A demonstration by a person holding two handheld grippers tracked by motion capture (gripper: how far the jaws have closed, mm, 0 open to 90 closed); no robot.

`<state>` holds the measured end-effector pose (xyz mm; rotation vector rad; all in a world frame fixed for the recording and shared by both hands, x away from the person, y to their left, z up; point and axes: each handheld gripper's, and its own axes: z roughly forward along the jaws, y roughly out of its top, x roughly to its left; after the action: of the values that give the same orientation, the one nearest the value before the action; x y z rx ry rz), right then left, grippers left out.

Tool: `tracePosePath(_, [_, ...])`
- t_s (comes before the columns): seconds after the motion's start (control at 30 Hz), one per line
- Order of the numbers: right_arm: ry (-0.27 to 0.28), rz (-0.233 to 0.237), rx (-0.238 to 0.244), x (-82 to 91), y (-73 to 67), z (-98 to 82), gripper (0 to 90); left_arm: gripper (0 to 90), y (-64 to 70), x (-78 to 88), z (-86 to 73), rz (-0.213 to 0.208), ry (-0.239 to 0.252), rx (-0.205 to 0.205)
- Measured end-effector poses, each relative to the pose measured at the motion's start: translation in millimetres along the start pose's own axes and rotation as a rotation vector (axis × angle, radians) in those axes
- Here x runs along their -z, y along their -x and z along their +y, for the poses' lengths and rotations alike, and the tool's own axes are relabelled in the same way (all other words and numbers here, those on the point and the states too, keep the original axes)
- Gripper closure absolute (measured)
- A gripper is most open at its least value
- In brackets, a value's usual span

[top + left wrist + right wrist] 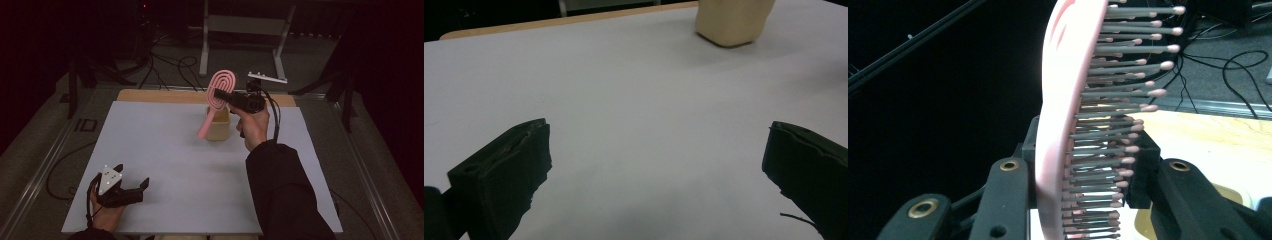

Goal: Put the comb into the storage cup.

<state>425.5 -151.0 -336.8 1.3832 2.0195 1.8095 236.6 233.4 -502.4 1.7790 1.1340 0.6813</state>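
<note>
Jaws of the right gripper (223,95) clamped on a pink oval plastic hairbrush (220,89) above a beige cup (218,129), left gripper (131,192) jaws spread apart, resting low on the white desk (170,150).

Table (165,150) surface lies open across its left and centre. Sole obstacle standing on it: beige cup (218,125) near the far edge, with pink hairbrush (218,97) held above it.
</note>
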Motion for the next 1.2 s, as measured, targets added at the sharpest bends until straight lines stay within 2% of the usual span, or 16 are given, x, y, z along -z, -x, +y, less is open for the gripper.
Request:
tracePosePath(0.6, [0.037, -0.02, -0.05, 0.7, 11.5, 5.4, 63.7, 0.1, 0.5, 0.0, -0.1, 0.004, 0.003, 0.0])
tracePosePath(1.2, [0.063, -0.051, -0.059, -0.3, 18.7, 10.8, 63.6, 0.1, 1.0, 0.1, -0.2, 0.005, 0.005, -0.002])
